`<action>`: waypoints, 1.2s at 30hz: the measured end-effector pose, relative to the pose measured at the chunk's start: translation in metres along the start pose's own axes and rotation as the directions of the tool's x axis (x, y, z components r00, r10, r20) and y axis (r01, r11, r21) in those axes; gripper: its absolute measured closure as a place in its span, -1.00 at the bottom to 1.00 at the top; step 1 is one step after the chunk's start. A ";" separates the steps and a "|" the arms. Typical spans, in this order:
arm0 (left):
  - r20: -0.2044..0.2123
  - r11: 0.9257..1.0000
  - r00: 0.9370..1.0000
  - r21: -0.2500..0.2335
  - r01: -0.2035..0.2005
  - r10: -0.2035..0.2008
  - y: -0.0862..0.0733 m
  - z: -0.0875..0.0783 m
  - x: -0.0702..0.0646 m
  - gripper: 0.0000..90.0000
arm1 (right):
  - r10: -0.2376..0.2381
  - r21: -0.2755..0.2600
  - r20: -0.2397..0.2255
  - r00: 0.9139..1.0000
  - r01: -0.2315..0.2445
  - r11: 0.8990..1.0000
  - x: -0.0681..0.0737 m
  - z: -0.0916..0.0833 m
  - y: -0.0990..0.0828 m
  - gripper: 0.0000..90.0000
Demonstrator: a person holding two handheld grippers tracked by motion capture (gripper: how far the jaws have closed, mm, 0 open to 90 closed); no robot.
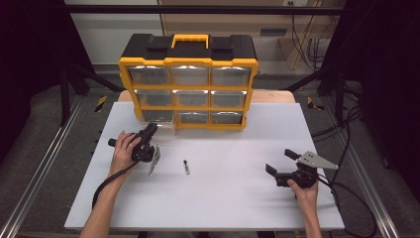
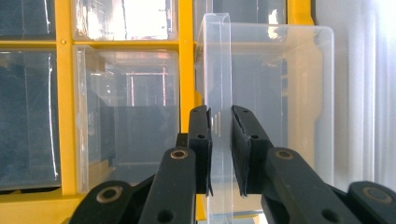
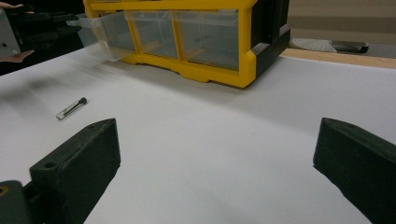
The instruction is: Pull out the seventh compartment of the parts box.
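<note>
At the bottom-left slot of the yellow organizer (image 1: 188, 62), I have the clear drawer (image 2: 261, 93) partly pulled out, and my left gripper (image 2: 220, 140) has its jaws narrowed onto the drawer's front tab. On the white table (image 1: 223, 198), near the right edge, my right gripper (image 1: 280, 168) rests with jaws spread wide and nothing between them. One small screw bit (image 1: 186, 166) lies loose between the two grippers, well apart from the right one.
</note>
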State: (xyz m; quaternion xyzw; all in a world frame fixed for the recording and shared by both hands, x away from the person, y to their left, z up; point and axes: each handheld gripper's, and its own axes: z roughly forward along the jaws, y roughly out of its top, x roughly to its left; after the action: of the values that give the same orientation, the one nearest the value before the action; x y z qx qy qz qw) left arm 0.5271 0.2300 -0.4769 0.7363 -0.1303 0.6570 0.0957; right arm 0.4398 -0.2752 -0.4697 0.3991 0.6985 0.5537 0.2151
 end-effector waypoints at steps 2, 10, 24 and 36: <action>-0.003 1.000 1.000 0.002 -0.004 0.004 0.000 -0.001 0.000 0.74 | 0.000 0.001 0.000 1.000 0.000 1.000 0.000 0.000 0.000 -0.97; -0.009 1.000 1.000 -0.006 0.000 0.000 0.001 -0.006 -0.002 0.74 | -0.001 0.000 -0.002 1.000 0.001 1.000 0.000 0.000 0.000 -0.97; -0.013 1.000 1.000 -0.017 0.000 0.000 0.001 -0.014 -0.003 0.74 | 0.001 0.000 -0.002 1.000 -0.001 1.000 0.001 0.000 0.000 -0.97; -0.022 1.000 1.000 -0.028 -0.001 0.001 0.001 -0.022 -0.004 0.74 | -0.003 0.002 0.001 1.000 0.003 1.000 0.001 0.000 0.000 -0.97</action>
State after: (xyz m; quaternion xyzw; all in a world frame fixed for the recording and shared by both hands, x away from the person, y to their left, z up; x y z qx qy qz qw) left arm 0.5058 0.2361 -0.4778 0.7275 -0.1388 0.6633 0.1071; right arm 0.4395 -0.2743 -0.4696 0.3985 0.6996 0.5525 0.2157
